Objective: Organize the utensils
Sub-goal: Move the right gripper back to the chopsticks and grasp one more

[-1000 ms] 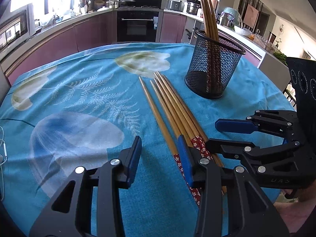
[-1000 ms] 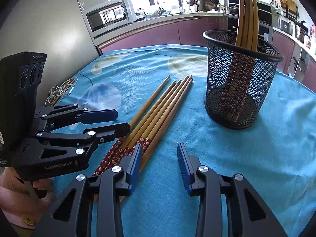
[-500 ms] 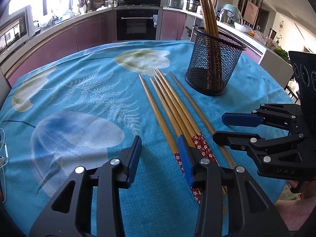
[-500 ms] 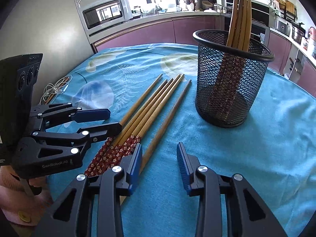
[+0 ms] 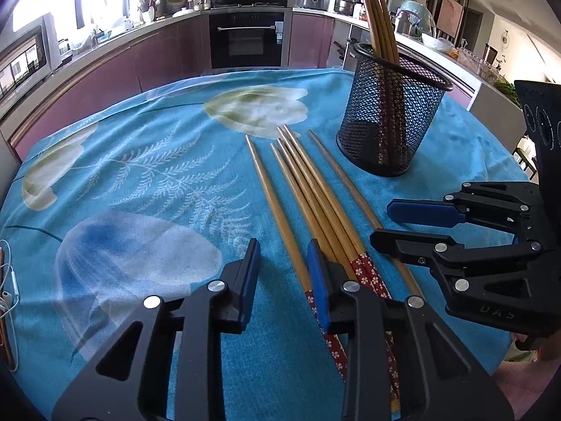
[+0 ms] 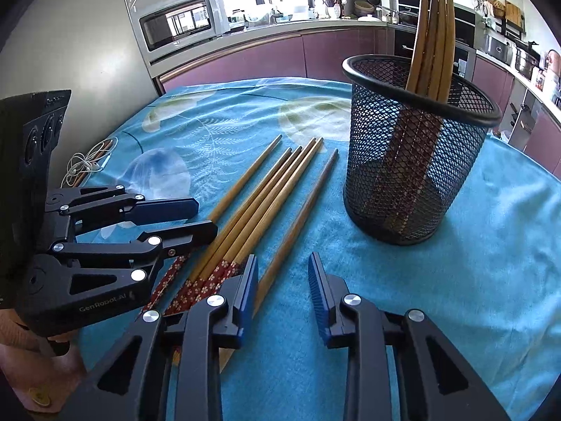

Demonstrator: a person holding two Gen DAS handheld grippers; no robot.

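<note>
Several wooden chopsticks (image 5: 315,189) (image 6: 266,196) with red flowered ends lie side by side on the blue cloth. One lies a little apart on the holder's side. A black mesh holder (image 5: 389,122) (image 6: 410,161) stands upright behind them with a few chopsticks (image 5: 377,17) (image 6: 431,35) in it. My left gripper (image 5: 283,256) (image 6: 207,217) hovers at the red ends, its jaws closing. The leftmost chopstick runs between them, and the pads do not press on it. My right gripper (image 6: 283,273) (image 5: 382,224) is beside it, jaws closing too, with the separate chopstick between them, not pinched.
A white earphone cable (image 6: 84,168) (image 5: 7,280) lies at the cloth's left edge. Kitchen counters, an oven (image 5: 245,42) and a microwave (image 6: 178,24) ring the table. A person's hand (image 6: 21,351) holds the left gripper at the near edge.
The jaws of both grippers have narrowed. One chopstick has come apart from the bundle and now lies alone nearer the holder. Both grippers stay at the red ends.
</note>
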